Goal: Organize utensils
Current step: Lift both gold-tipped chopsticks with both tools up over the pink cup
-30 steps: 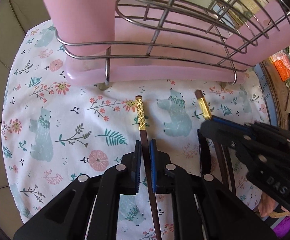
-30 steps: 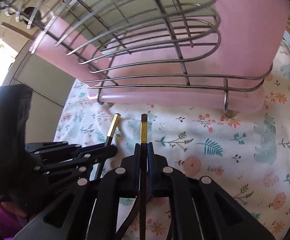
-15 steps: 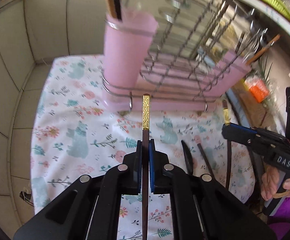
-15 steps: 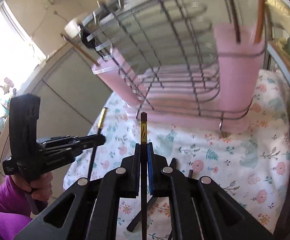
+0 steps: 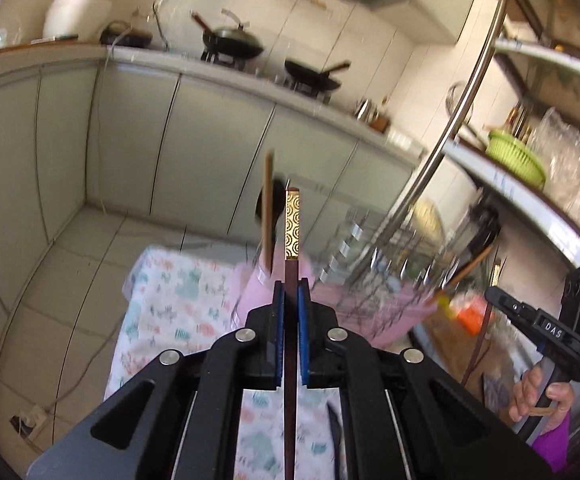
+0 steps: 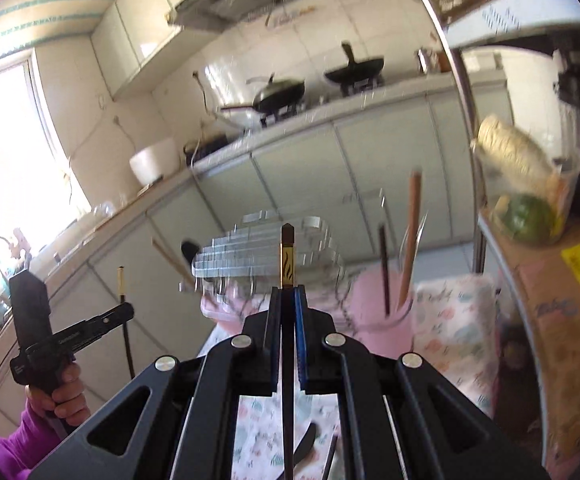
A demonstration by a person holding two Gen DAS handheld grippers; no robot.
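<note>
Though clamped, chopstick (image 5: 292,224) tip-forward, lengthwise.

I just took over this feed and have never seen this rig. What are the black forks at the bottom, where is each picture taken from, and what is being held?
No robot here: a person holds a two-finger gripper in each hand, with a camera on each looking along its fingers. The black forks are those fingers.

Left view: the left gripper is shut on a dark chopstick with a gold end. The right gripper shows at the side, in a hand.

Right view: the right gripper is shut on a second chopstick.

Ahead, a pink rack with a cup holding utensils stands on a floral cloth. More utensils lie on the cloth.
</note>
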